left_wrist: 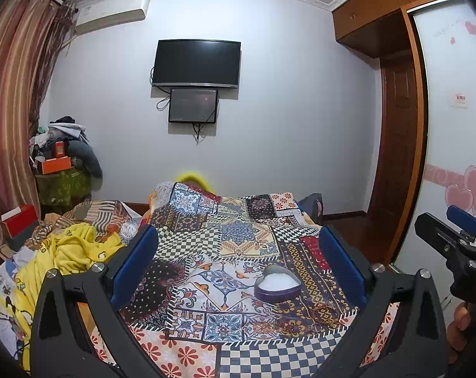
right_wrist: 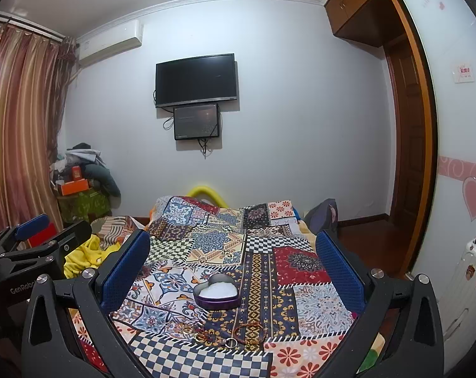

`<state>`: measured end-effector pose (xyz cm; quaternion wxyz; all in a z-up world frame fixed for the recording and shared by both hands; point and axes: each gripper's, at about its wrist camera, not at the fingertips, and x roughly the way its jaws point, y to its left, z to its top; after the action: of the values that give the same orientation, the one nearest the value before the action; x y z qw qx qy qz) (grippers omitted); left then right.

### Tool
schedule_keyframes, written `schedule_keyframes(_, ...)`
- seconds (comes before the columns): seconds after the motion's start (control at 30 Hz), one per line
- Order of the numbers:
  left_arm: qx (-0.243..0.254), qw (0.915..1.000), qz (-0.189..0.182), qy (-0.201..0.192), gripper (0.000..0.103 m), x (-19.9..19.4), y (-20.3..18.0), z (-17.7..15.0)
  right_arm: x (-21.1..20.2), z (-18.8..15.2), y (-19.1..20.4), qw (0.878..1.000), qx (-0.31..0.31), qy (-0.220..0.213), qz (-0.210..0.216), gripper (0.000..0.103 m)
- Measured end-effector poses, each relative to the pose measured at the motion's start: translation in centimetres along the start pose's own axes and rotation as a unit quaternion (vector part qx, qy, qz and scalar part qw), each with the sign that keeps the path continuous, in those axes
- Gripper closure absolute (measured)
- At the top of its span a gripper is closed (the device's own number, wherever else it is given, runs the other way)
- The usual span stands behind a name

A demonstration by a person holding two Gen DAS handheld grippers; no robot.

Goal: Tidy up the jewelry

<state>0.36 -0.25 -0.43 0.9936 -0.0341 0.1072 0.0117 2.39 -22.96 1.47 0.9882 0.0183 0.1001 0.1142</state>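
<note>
Bedroom with a patchwork bed [right_wrist: 263, 271]. A heart-shaped box [right_wrist: 217, 294] sat open mid-bed, and the bracelets [right_wrist: 249, 334] and rings lay just nearer than it, dead ahead between the right tongs [right_wrist: 233, 271]. Both right and left tongs [left_wrist: 238, 266] were wide open, holding nothing. I'd say right was closer.

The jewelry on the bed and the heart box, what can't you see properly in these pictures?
- Jewelry: right wrist view, too small and lost in the busy quilt pattern to count; a brown bracelet and rings show.
- Same jewelry: left wrist view, not made out against the pattern.
- Heart box: both views, white lining shows; its base is hidden by the rim.
- Right gripper: left wrist view, cut off by the edge.
</note>
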Motion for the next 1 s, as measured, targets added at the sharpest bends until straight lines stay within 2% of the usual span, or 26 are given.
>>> schedule_keyframes(1.0, 0.007, 1.0000, 0.004, -0.003, 0.000, -0.03, -0.45, -0.13, -0.14, -0.17, 0.38, 1.000, 0.000, 0.000, 0.002, 0.000)
